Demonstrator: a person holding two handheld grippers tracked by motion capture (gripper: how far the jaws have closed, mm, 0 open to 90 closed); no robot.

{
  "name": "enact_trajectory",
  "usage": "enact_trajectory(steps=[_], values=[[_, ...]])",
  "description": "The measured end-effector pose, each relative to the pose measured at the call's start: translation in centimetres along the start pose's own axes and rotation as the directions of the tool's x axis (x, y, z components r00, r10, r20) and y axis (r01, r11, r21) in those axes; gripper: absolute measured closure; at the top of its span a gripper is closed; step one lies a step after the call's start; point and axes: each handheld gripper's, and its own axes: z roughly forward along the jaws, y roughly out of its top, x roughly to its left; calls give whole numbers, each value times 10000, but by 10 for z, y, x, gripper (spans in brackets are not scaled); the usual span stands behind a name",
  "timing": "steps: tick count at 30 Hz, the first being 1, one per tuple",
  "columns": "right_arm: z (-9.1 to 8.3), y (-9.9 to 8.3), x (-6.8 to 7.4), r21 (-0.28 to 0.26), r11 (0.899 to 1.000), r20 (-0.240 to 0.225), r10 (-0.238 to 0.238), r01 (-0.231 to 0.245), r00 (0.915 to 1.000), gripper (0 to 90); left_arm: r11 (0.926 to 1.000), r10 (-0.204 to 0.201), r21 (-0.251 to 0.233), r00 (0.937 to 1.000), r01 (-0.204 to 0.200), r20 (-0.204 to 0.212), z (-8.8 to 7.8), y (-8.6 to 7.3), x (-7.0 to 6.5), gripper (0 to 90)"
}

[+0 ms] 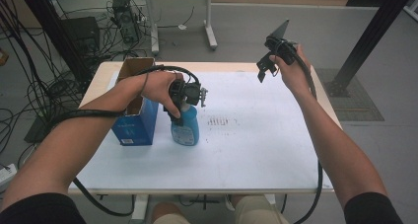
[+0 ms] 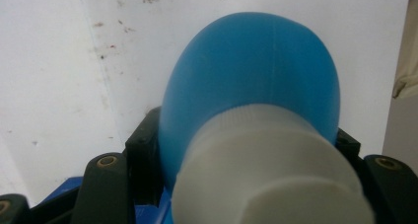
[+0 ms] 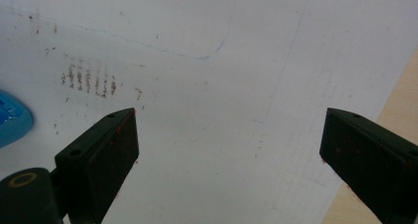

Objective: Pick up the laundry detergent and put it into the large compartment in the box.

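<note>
The left tool (image 1: pixel 190 98) is closed on the blue bottle (image 1: pixel 186 128), approx. at its neck just below the white cap (image 2: pixel 266 174); in the left gripper view the black jaws are seen pressed against both sides of the bottle. The bottle stands upright on the white surface (image 1: pixel 256 150), directly under the left tool, and it cannot be told if it is lifted yet. Just beside the left tool, on its outer side, an open blue carton box (image 1: pixel 135 120) is placed, touching or nearly touching the bottle. The right tool (image 1: pixel 268 68) is held open, with nothing between the jaws, well apart from the bottle and above the surface. So the grasp seems done; lifting and placing, probably w/ the box, is judged as left.
</note>
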Motion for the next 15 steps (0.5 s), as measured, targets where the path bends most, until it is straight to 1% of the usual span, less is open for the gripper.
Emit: enact_trajectory(steps=[2,3,4,6,7,8,10,11,14,15], values=[[0,-1,0,-1,10000,-14,16,-16,10000,80,9999,-114,-13,9999,114,-75,-1,1,0,372],[-1,-1,0,-11,10000,-10,-15,15,10000,80,9998,-172,53,9999,172,-13,-2,3,1,373],[-1,-2,0,-17,10000,-8,-11,11,10000,80,9995,-311,54,9995,311,52,-3,4,2,373],[-2,-3,-1,-58,10000,-28,-1,1,10000,80,9991,-428,41,9989,428,191,-5,6,3,374],[-3,-4,-1,-90,10000,-16,-12,12,10000,80,9984,-562,62,9981,561,241,-6,7,4,374],[-3,-5,-2,-99,9999,-32,20,-20,10000,80,9972,-753,48,9967,752,310,-8,7,5,374],[-4,-6,-3,-110,9999,-30,-14,14,10000,80,9956,-934,3,9950,934,342,-14,7,6,374],[-4,-6,-3,-97,10000,-33,-4,4,10000,80,9922,-1244,-67,9916,1247,362,-18,6,6,374],[-4,-6,-3,-95,9999,-59,-52,52,10000,80,9892,-1456,-88,9886,1460,374,-28,5,7,374],[-4,-7,-2,-98,9999,-61,-46,45,10000,80,9855,-1686,-132,9850,1692,377,-33,5,7,374]])
